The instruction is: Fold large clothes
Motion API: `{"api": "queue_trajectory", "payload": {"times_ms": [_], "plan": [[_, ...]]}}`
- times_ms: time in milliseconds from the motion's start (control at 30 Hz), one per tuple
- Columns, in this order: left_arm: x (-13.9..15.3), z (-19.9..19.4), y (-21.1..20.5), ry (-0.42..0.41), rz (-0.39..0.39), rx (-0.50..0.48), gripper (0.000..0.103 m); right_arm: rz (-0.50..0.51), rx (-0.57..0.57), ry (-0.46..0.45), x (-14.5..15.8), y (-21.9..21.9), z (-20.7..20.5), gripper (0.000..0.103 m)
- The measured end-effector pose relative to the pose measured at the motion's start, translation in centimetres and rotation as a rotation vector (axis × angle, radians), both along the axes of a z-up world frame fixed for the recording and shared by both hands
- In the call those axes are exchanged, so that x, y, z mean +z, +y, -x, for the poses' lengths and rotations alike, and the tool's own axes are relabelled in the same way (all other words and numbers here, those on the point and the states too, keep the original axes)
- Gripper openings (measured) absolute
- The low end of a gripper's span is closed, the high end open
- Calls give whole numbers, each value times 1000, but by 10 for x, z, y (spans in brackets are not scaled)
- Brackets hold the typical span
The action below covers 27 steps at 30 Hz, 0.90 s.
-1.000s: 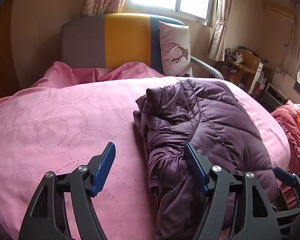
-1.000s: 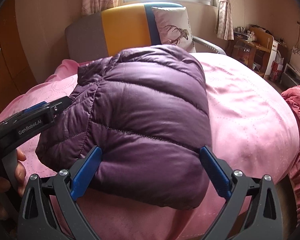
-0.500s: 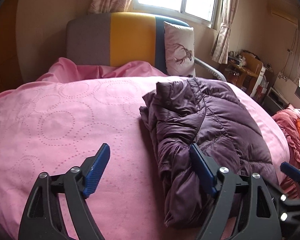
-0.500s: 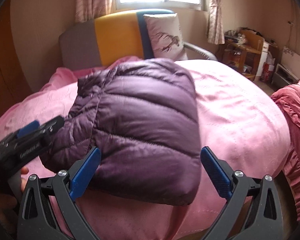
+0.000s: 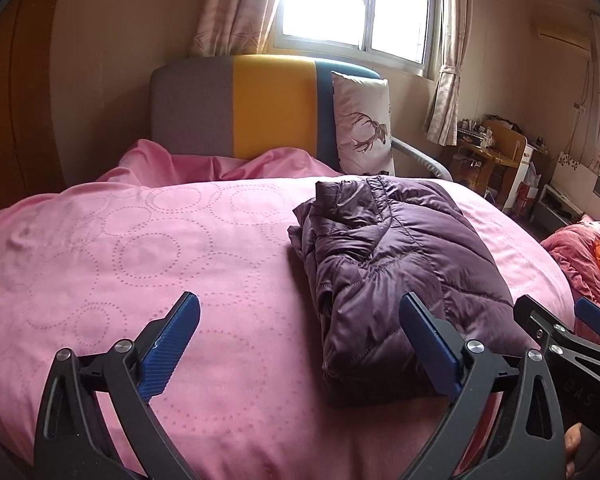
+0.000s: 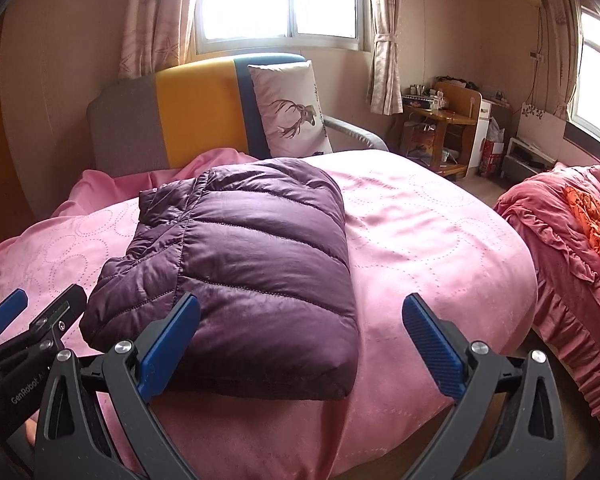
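Right wrist view: purple quilted down jacket (image 6: 240, 264) lies folded into a compact rectangle at centre frame on the pink bedspread (image 6: 428, 240), near the front edge of the bed. Right gripper (image 6: 300, 344) has its jaws spread wide, gripping nothing; its left blue pad overlaps the jacket's near edge in the picture, but contact cannot be confirmed. Left gripper (image 5: 298, 342) is likewise released, jaws apart over bare bedspread at lower centre of the left wrist view, with the jacket just to its right. Judgement: the fold looks essentially finished; the remaining step is a tidy-up. To do it well, both claws should stay released and press flat on the puffy top rather than pinch, since down fill springs back and slick shell fabric slides. The loose, rumpled layers along the jacket's left side, seen in the left wrist view, would benefit from being tucked under and squared. Surface: soft bedding stitched with dotted circles, yielding, so the bundle may tilt. Room: grey, yellow and blue headboard (image 5: 256, 108) at upper centre, deer-print pillow (image 5: 364, 120) leaning against it, bright window (image 6: 276, 0) with patterned curtains above, wooden desk (image 6: 444, 120) with clutter at right, a red ruffled blanket (image 6: 572, 232) at the far right edge.
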<state>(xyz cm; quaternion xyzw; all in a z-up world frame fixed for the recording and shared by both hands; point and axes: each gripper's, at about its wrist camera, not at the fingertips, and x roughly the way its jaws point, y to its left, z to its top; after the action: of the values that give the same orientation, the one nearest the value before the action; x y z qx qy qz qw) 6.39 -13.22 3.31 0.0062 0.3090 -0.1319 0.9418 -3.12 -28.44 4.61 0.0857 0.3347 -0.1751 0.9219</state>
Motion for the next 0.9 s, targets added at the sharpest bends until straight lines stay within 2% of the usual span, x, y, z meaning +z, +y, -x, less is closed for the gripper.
{"api": "queue_trajectory", "payload": {"times_ms": [333, 900], "plan": [[5, 16, -2, -19, -18, 2, 99, 2, 1, 15, -4, 6, 2, 101], [1, 20, -1, -9, -44, 22, 99, -20, 13, 35, -12, 2, -2, 101]]}}
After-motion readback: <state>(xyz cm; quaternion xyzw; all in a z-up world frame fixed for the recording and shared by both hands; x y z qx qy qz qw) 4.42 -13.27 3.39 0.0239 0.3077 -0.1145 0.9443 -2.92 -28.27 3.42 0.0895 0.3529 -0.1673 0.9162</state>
